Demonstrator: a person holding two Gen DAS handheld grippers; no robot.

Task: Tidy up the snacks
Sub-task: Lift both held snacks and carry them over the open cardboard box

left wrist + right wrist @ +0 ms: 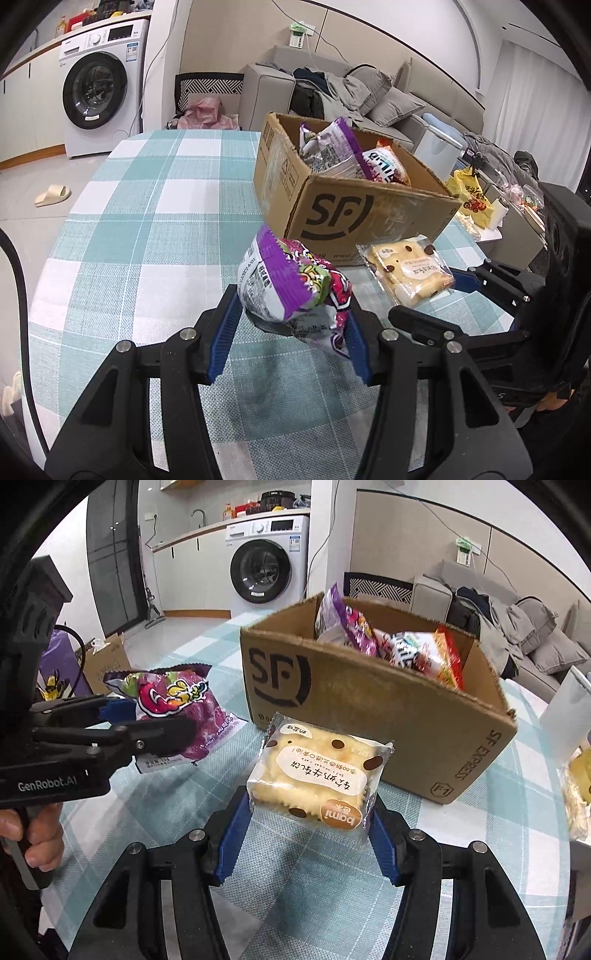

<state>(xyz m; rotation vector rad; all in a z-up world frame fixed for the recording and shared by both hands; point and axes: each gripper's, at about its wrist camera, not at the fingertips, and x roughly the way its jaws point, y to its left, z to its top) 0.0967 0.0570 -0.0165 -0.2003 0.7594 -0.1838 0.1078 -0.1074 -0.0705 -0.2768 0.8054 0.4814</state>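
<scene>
A table [147, 206] covered in a teal-and-white checked cloth carried the lot. On it sat an open cardboard box [343, 214] marked SF, snack bags poking above its rim. At the right edge, seen from the right wrist, a pale yellow wrapped packet [574, 797] lay beside the box.

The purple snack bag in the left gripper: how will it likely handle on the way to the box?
The purple snack bag looks puffy and crinkled, so it is probably light and yields under the left gripper. Its glossy film may be slippery. It bulges well above the fingers, so it could flop or swivel when swung toward the cardboard box.
</scene>
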